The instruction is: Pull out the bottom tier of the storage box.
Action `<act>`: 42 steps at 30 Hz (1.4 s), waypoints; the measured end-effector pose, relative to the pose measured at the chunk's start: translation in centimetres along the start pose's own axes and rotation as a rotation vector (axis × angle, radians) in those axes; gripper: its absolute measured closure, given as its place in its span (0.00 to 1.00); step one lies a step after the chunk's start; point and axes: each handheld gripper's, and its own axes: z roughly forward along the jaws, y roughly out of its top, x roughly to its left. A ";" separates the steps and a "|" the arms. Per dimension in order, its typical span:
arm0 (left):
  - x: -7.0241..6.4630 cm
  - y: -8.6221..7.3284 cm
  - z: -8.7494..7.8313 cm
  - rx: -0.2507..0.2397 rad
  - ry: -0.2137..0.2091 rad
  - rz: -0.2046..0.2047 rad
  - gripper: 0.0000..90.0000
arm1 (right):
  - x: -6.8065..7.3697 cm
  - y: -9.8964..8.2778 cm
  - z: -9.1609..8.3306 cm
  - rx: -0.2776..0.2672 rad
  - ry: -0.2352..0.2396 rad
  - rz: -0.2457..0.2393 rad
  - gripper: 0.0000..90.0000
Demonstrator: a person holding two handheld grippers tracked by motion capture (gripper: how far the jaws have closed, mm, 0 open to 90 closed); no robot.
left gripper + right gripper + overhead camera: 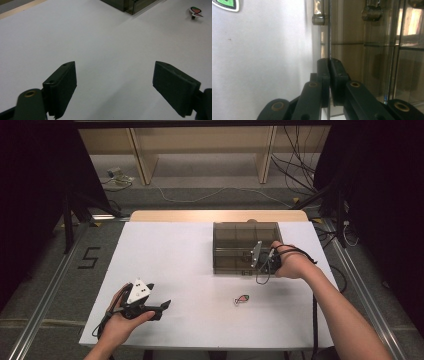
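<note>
Standing at far right of white tabletop (165,255): smoky transparent compartment box (235,240). Right tongs (329,62) pinched on thin edge of box's clear panel (329,32) at near right corner. Small fish-shaped sticker (241,299) near of box, apart. Left tongs (159,306) at near left, spread wide, nothing between.

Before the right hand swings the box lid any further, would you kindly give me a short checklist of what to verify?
1. Right gripper shut on the lid edge: ok.
2. Lid panel sits squarely between the fingers: ok.
3. Smoky box lies flat on the table: ok.
4. Left gripper open, holding nothing, away from the box: ok.
5. Fish sticker lies apart from the box: ok.
6. Compartments empty: cannot tell.
</note>
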 end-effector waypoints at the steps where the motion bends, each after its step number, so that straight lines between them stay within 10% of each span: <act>1: 0.0 0.0 0.0 0.000 0.000 0.000 0.21 | 0.0 0.0 0.0 -0.002 0.003 -0.002 0.97; 42: 0.0 0.0 0.0 0.002 0.004 0.000 0.21 | 1.3 -0.5 -0.5 -0.036 0.024 -0.012 0.97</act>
